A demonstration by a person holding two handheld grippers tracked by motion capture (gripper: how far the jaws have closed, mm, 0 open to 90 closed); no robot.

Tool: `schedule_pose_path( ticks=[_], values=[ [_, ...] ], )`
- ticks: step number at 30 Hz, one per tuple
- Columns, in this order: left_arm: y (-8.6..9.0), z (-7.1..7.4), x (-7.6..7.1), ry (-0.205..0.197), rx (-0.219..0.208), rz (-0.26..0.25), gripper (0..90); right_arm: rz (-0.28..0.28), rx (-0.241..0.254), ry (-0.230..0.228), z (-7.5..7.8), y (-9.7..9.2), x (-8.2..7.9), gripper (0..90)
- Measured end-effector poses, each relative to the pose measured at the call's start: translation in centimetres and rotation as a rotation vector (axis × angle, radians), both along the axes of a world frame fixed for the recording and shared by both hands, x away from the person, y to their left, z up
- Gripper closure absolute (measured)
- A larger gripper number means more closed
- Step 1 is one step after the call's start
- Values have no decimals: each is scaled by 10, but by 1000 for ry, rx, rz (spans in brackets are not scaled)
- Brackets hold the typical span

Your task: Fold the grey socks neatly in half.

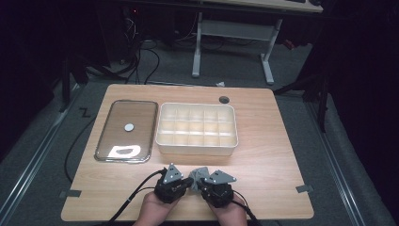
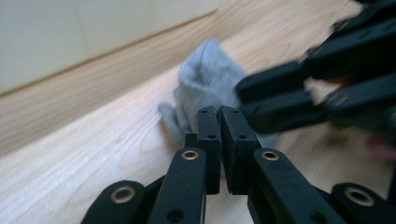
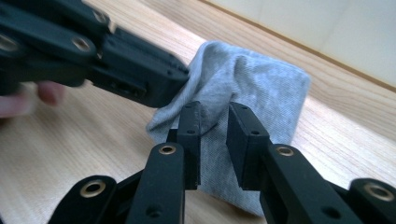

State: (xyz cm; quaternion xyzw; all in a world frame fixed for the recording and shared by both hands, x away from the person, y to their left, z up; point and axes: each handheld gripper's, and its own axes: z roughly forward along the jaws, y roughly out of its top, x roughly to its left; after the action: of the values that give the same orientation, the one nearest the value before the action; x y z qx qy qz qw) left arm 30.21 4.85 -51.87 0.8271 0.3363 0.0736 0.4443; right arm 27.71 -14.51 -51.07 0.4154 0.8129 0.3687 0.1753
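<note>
Grey cloth [image 1: 197, 173] lies at lower centre of the high view, between both grippers, below the white tray [image 1: 196, 148]. Left gripper [image 2: 219, 112]: jaws together, pinching the cloth edge. Right gripper [image 3: 215, 108]: jaws parted over a cloth fold, pads not pressing.

Both hand-held grippers [image 1: 196, 181] apparently meet at a grey cloth [image 1: 198, 173].

One camera hangs high over the person's side of the table [image 1: 263, 141], facing forward and down, far enough back to take in the whole top and the floor beyond. The other two ride low on the grippers, looking along their jaws just above the wood. Both close views share the grey cloth [image 2: 205, 84] and the box wall [image 3: 327, 28].
</note>
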Motion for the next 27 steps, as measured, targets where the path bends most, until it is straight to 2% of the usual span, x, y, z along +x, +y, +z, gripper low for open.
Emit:
schedule_pose_path(
  ticks=[2, 5, 7, 11, 12, 13, 17, 19, 22, 24, 27],
  values=[
    [1, -4, -1, 7, -1, 3, 872, -4, 14, -26, 7, -3, -3, 799],
    [2, -8, -1, 15, -5, 3, 873, -22, 2, -38, 11, -4, -2, 864],
    [1, -10, -2, 19, 2, -3, 875, -46, -3, -34, 11, -6, 3, 896],
    [-1, -12, -3, 15, 3, -7, 874, -83, -21, -2, 5, -8, 12, 900],
    [0, -10, -3, 11, 1, -4, 874, -89, -22, -8, 5, -9, 12, 900],
    [1, -9, -4, 9, -5, -3, 874, -121, 7, -23, 9, -15, 11, 900],
    [4, 4, -7, -19, -51, 3, 870, -128, 6, -25, 11, -20, 13, 892],
    [1, 13, -10, -33, -65, -10, 862, -124, 3, -17, 10, -19, 15, 885],
    [-12, 20, -16, -75, -37, -44, 839, -96, -6, -16, 11, -14, 18, 873],
    [-18, 15, -15, -77, 0, -26, 817, -96, -9, -12, 11, -12, 19, 868],
    [-17, 8, -11, -77, 26, 1, 808, -97, -12, -26, 12, -12, 22, 859]
  ],
)
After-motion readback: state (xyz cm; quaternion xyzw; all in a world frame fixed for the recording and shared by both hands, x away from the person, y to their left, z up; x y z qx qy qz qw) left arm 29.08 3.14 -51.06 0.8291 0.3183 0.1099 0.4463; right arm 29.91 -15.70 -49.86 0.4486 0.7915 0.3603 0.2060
